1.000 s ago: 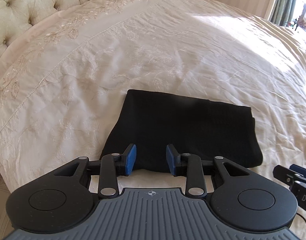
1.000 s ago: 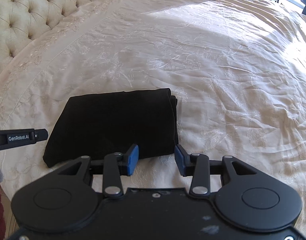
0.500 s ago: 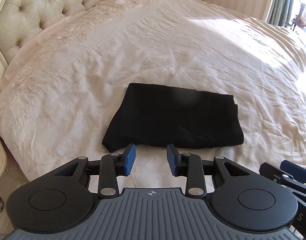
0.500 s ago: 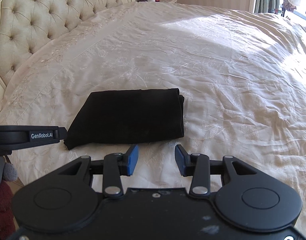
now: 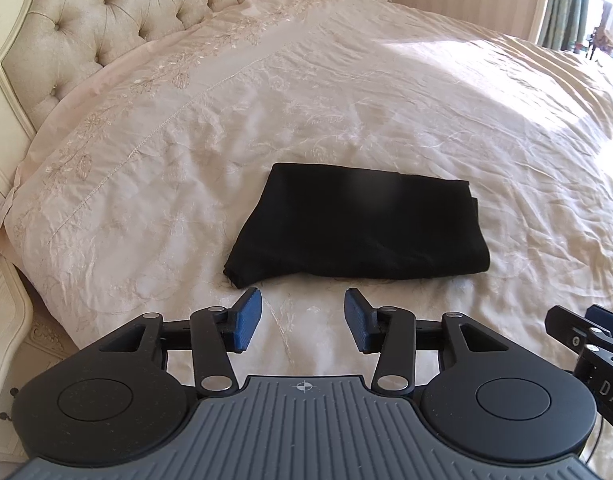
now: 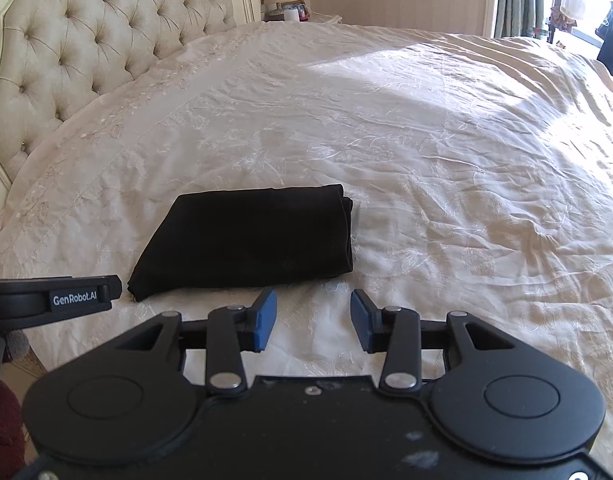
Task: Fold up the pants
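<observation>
Both our grippers hang empty over the cream bedspread (image 5: 386, 92): the left gripper (image 5: 302, 318) with jaws opening, the right gripper (image 6: 312, 320) moderately apart. Folded black pants (image 5: 358, 228) lie just ahead, long axis crosswise, about equally near both, seemingly finished.

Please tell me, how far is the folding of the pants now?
Done, as it looks: the black pants lie on the bedspread as a compact folded rectangle, with stacked layers visible at one end. In hand: nothing. The left gripper, its jaws opening, and the right gripper, open, are both off the fabric with only bedspread between their pads. Left: apparently nothing, perhaps a small tidy of the near corner.
</observation>
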Tool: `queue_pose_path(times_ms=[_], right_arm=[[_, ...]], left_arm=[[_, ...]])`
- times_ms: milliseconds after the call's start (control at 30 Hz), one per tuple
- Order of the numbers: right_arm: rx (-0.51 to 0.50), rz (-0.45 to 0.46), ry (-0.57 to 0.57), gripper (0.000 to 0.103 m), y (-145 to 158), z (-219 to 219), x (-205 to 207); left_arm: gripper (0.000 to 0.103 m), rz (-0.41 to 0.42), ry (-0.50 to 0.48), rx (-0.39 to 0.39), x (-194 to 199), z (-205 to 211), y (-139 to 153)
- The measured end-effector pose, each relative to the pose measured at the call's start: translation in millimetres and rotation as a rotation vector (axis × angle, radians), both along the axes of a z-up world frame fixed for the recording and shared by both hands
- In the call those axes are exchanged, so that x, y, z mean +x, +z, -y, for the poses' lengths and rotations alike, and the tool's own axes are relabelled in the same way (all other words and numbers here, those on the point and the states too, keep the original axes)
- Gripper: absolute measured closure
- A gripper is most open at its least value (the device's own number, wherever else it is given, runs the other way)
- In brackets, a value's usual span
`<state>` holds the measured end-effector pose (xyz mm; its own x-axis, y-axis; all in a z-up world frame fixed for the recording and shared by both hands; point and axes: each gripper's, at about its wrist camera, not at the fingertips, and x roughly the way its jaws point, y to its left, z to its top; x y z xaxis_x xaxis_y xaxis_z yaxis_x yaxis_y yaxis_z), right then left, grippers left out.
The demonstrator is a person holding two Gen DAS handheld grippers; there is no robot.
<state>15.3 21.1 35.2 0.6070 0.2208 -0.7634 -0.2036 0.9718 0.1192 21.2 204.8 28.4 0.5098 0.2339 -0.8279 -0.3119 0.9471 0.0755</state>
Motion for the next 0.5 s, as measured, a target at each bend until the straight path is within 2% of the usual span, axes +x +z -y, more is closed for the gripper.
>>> queue_pose_path(times_ms=[500], right_arm=[[0.003,0.007,0.015,0.059,1.6,16.4,-14.1]], left_arm=[[0.059,0.012,-0.040,0.035,-13.9,27.9,4.9]])
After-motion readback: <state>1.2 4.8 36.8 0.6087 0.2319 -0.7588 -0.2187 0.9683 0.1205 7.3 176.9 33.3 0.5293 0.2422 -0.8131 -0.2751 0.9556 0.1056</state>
